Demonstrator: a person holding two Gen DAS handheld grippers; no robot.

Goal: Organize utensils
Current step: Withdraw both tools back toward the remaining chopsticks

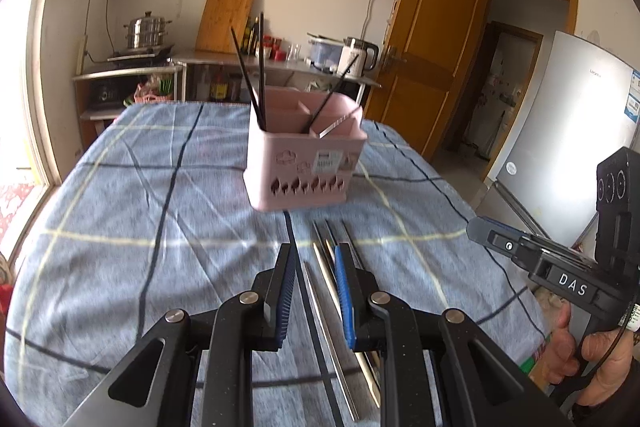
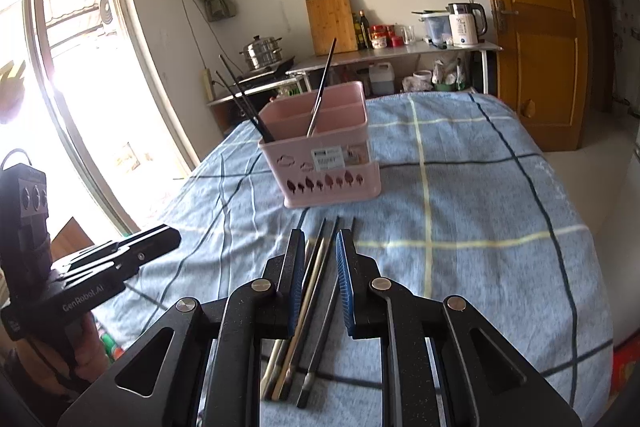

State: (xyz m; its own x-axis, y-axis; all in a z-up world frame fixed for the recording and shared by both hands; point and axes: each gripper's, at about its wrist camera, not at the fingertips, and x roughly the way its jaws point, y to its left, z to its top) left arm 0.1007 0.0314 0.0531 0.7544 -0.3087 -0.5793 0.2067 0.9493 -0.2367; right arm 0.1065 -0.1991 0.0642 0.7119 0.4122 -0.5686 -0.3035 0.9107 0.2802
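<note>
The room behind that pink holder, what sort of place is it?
Most likely a home kitchen: a steel steamer pot sits on a cooker, an electric kettle and a wooden cutting board stand on a counter, and a fridge is nearby.

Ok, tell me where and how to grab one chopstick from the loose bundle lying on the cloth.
Take the outermost chopstick of the bundle, near mid-shaft. The sticks lie flat on the cloth, lengthwise toward the pink holder, so come straight down with the right gripper, one finger on each side across the shaft. The inner sticks lie close together; the outer one looks easiest to isolate.
</note>
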